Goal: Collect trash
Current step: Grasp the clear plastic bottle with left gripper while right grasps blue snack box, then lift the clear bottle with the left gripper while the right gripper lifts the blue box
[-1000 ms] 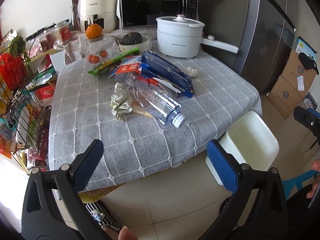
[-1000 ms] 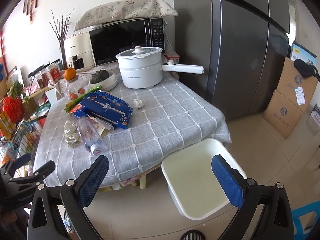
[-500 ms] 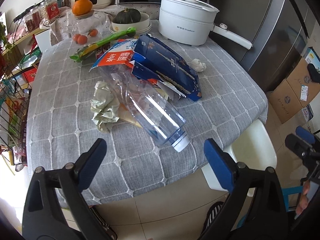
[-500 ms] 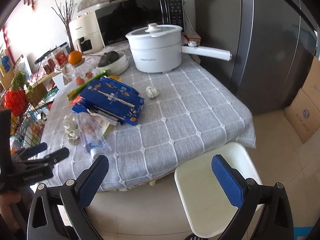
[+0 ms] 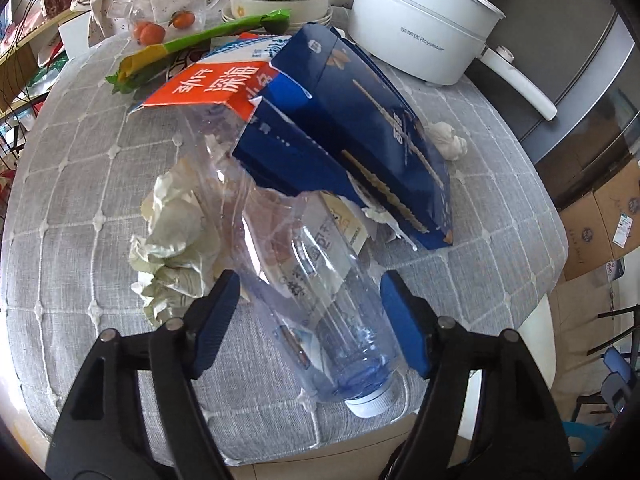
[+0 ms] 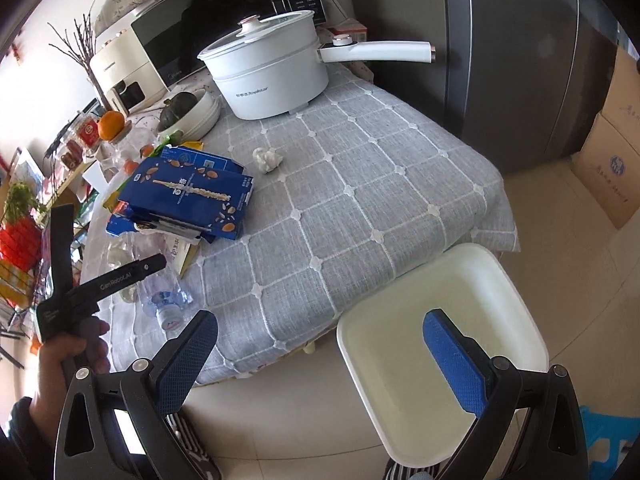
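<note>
Our left gripper (image 5: pixel 310 316) straddles one clear plastic bottle (image 5: pixel 320 280), jaws just narrowing, pads not visibly pressing; our right gripper (image 6: pixel 320 360) gapes wide over one white bin (image 6: pixel 512 280). One crumpled paper (image 5: pixel 172 232) at nine o'clock, two blue cartons (image 5: pixel 360 140) at twelve (overlapping), all on the grey checked tablecloth (image 5: pixel 80 184).

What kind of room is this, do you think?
Most likely a home kitchen or dining corner: a microwave, a tall grey fridge and an electric cooking pot on a cloth-covered table.
</note>
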Motion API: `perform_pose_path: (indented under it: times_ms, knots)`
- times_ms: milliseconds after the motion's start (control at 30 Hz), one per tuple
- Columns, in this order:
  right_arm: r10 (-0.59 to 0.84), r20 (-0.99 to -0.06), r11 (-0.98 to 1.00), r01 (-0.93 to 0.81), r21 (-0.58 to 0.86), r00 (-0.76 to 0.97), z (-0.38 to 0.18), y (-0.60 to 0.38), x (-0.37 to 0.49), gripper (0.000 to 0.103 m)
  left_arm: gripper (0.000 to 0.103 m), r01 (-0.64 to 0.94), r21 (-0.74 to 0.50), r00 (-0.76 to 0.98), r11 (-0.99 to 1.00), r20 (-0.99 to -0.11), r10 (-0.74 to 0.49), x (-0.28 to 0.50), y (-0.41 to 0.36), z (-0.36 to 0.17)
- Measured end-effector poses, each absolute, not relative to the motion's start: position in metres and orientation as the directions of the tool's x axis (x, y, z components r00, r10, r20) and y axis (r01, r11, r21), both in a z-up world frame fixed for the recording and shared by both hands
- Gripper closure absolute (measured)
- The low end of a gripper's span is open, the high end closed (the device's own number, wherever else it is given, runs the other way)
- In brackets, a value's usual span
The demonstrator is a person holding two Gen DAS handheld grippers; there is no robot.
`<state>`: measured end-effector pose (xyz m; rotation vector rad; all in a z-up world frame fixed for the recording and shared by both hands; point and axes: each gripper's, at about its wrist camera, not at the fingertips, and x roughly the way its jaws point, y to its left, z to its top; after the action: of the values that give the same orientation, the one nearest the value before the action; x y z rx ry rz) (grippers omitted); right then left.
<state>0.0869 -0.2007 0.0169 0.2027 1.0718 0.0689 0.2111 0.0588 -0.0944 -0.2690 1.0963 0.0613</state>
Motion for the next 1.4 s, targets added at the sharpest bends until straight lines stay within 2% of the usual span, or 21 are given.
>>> perform_pose_path:
  times_ms: [200, 233, 433, 633, 800, 867, 1000, 1100, 1200, 1300, 1400]
  knots:
    - [0.136, -0.864, 0.982, 0.052, 0.184, 0.485, 0.017, -0.198, 0.088, 0.0, 0.029, -0.195, -0.238, 0.413, 0.952, -0.9, -0.141, 0.219, 0.068, -0.103]
    - [0.137, -0.864, 0.981, 0.052, 0.185, 0.485, 0.017, -0.197, 0.089, 0.0, 0.033, -0.195, -0.245, 0.413, 0.95, -0.899, -0.147, 0.217, 0.069, -0.101]
    - [0.137, -0.86, 0.981, 0.051, 0.185, 0.492, 0.017, -0.191, 0.093, 0.0, 0.038, -0.126, -0.269, 0.443, 0.955, -0.877, -0.188, 0.193, 0.077, -0.075]
    - [0.162, -0.86, 0.976, 0.05, 0.212, 0.484, 0.013, -0.18, 0.099, 0.0, 0.041, -0.077, -0.263, 0.486, 0.962, -0.852, -0.194, 0.163, 0.097, -0.053]
    - [0.205, -0.85, 0.973, -0.012, 0.229, 0.485, 0.01, -0.153, 0.106, 0.001, 0.043, -0.075, -0.316, 0.521, 0.946, -0.821, -0.233, 0.141, 0.123, -0.047]
    - [0.229, -0.847, 0.972, -0.062, 0.228, 0.48, 0.007, -0.134, 0.111, 0.005, 0.043, -0.062, -0.327, 0.527, 0.943, -0.813, -0.248, 0.134, 0.128, -0.045]
    - [0.262, -0.856, 0.964, -0.161, 0.211, 0.445, -0.002, -0.094, 0.124, 0.02, 0.043, -0.014, -0.253, 0.47, 0.967, -0.856, -0.217, 0.125, 0.136, -0.06]
    - [0.251, -0.866, 0.963, -0.199, 0.18, 0.432, -0.011, -0.069, 0.135, 0.022, 0.044, -0.017, -0.262, 0.357, 0.965, -0.903, -0.239, 0.128, 0.148, -0.085]
    - [0.243, -0.872, 0.964, -0.208, 0.168, 0.424, -0.018, -0.053, 0.144, 0.023, 0.041, -0.013, -0.27, 0.324, 0.963, -0.912, -0.251, 0.137, 0.148, -0.094]
    - [0.244, -0.875, 0.964, -0.201, 0.173, 0.417, -0.024, -0.042, 0.15, 0.023, 0.03, -0.005, -0.237, 0.342, 0.972, -0.914, -0.221, 0.154, 0.143, -0.094]
    - [0.236, -0.877, 0.966, -0.198, 0.166, 0.418, -0.027, -0.033, 0.155, 0.023, 0.029, -0.01, -0.253, 0.338, 0.967, -0.911, -0.235, 0.169, 0.14, -0.102]
